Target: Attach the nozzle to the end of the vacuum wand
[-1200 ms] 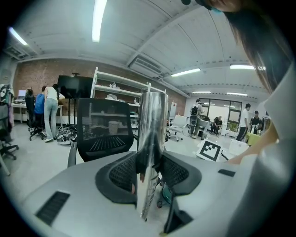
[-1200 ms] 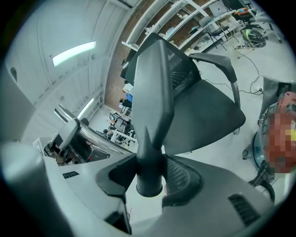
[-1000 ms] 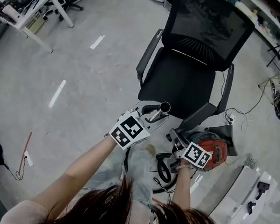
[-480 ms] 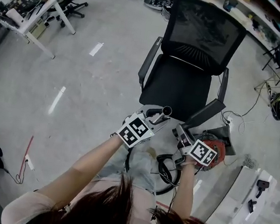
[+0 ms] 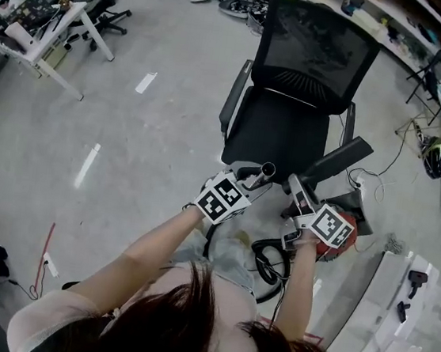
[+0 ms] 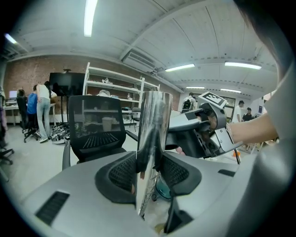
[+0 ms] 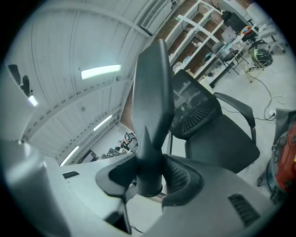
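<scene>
- Wand (image 6: 152,134) of shiny metal stands upright between the jaws of the left gripper (image 6: 150,171), and both pads press on it. Its open end rises above the jaws.
- In the head view the left gripper (image 5: 250,181) holds the wand (image 5: 262,173) with its round mouth pointing up and away, toward the seat of a black office chair (image 5: 286,127).
- The right gripper (image 7: 149,178) is clamped on the round collar of the dark nozzle (image 7: 150,102). The nozzle's flat, tapered body reaches up and away from the jaws.
- From the head view the nozzle (image 5: 338,159) sticks out of the right gripper (image 5: 299,195), up and to the right, by the chair's armrest.
- The nozzle and the wand are apart. The nozzle's collar sits just to the right of the wand's open end.
- A red vacuum body (image 5: 345,236) lies on the floor under the right gripper, with a black hose (image 5: 267,263) looped beside it.
</scene>
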A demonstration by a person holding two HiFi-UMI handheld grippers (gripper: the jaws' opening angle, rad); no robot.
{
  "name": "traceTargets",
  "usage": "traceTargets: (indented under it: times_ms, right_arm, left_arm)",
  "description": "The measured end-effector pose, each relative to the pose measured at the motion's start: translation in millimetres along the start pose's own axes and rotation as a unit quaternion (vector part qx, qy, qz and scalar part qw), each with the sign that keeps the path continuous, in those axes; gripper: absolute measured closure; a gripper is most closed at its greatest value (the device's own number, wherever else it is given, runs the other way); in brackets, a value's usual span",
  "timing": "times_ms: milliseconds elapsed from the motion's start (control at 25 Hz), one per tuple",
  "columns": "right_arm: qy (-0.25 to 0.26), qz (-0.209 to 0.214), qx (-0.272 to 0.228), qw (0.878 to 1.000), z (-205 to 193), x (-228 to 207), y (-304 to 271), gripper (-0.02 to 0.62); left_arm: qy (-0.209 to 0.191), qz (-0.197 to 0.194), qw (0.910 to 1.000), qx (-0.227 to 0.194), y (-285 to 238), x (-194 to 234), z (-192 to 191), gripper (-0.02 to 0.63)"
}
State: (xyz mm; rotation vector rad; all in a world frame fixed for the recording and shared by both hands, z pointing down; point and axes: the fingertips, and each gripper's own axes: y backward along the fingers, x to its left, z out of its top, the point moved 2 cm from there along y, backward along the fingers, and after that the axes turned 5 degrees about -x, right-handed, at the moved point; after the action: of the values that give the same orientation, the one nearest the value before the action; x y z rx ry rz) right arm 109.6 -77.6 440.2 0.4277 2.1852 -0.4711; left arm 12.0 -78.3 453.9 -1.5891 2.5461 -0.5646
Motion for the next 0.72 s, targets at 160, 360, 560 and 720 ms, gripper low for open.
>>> traceTargets:
  times_ms: [160,360,560,720]
  right_arm:
    - [0.006,0.014,-0.027,1.000,18,21,-3,0.416]
    - [0.030,0.030,-0.043,0.998,35,46,-8,0.416]
    - [0.048,0.043,-0.053,0.997,43,68,-10,0.416]
    - [0.061,0.057,-0.050,0.995,41,86,-14,0.416]
  left_arm:
    - [0.000,-0.009,1.0000,-0.003,2,-3,0,0.445]
    - [0.004,-0.016,0.9998,-0.006,2,-4,-2,0.445]
    - [0.001,-0.023,0.9997,-0.009,-2,-8,-2,0.445]
    - [0.001,-0.026,0.9996,-0.010,-2,-8,-2,0.445]
